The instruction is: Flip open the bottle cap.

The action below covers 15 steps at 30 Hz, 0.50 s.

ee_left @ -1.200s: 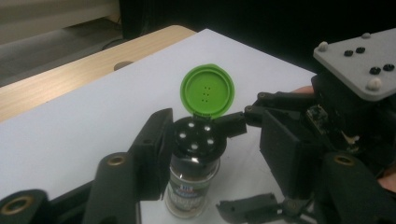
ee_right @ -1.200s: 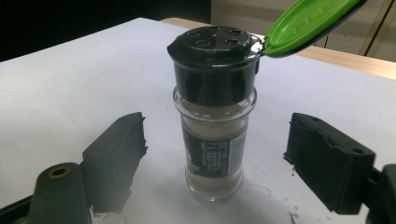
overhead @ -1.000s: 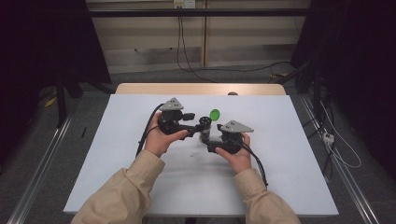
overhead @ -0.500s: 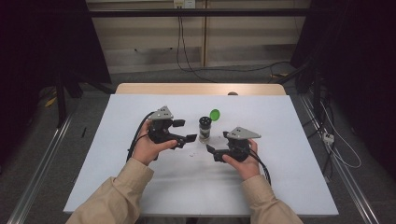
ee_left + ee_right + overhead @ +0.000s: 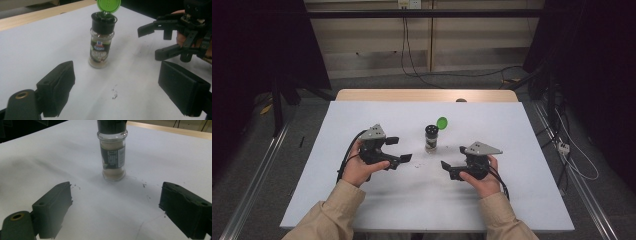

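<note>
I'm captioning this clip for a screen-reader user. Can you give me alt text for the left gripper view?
A small glass spice jar stands upright on a white table, its green flip lid open above a black cap. The left gripper is open, fingers apart in the foreground; the right gripper, also open, is at upper right.

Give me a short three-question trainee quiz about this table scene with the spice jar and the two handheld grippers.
1. True or false: the spice jar stands upright on the table with its green flip lid open.
2. Which gripper holds the jar? A) left gripper B) right gripper C) neither
3. Fill in: the jar sits ______ the two grippers.

Key
1. True: the lid is hinged back above the black cap.
2. C: both sets of jaws stand open and have just been opening, with nothing between them.
3. Between, a little farther from the person.
</note>
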Each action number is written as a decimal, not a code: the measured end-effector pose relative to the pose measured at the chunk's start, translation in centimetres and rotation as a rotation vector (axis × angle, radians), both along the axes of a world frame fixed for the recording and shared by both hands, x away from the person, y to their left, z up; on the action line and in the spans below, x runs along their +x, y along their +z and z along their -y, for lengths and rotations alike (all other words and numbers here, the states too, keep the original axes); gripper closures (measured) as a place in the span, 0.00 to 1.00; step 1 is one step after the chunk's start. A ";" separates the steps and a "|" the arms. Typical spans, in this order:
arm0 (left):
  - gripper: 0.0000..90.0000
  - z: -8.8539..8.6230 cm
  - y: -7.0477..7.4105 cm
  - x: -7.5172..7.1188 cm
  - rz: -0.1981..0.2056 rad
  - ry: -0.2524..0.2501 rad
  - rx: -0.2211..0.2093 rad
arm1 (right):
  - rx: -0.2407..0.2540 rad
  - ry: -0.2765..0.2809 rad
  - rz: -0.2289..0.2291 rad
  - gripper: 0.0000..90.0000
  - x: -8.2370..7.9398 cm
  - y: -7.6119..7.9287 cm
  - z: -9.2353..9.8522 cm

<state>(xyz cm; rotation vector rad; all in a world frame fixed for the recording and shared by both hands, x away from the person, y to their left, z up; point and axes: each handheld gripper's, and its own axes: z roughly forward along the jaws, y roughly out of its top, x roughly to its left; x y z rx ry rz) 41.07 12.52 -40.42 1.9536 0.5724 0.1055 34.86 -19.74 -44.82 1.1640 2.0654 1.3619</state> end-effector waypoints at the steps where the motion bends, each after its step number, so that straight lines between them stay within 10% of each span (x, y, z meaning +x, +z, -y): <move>1: 0.14 -0.4 -0.2 -0.2 0.000 0.006 -0.004 | -0.001 -0.004 0.000 0.10 -0.1 0.0 0.1; 15: 0.11 -3.7 -1.7 -1.2 -0.007 0.036 0.002 | 0.000 -0.003 0.005 0.09 -1.5 0.0 1.5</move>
